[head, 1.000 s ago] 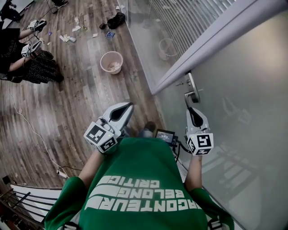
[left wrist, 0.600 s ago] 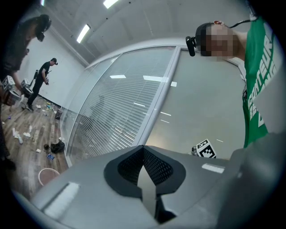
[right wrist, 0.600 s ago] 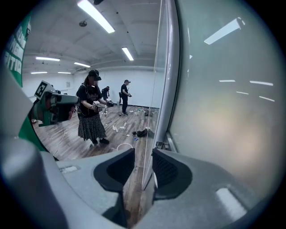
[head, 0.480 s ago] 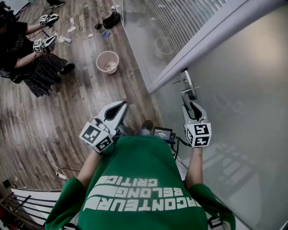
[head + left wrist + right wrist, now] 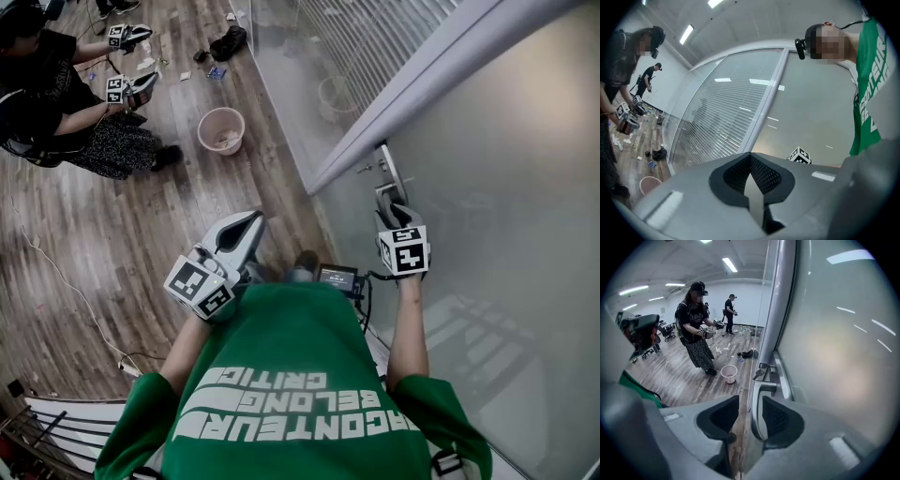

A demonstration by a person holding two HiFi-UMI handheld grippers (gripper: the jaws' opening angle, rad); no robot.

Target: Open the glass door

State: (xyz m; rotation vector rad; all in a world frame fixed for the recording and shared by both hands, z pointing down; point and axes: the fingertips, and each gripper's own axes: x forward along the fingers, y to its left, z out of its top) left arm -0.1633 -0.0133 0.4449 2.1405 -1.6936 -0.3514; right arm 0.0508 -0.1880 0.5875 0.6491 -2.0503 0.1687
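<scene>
Right gripper view: silver metal lever handle (image 5: 756, 411) of frosted glass door (image 5: 834, 357) between opening jaws of right gripper (image 5: 750, 398), nearest the right-hand pad, unclamped; long axis along the jaws. Left gripper (image 5: 251, 225) well apart from the handle, jaws together, empty.

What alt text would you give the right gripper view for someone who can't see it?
The right gripper, jaws opening, has a metal handle between them, on a frosted glass door. Beyond, a person stands on a wooden floor near a pink bucket.
</scene>
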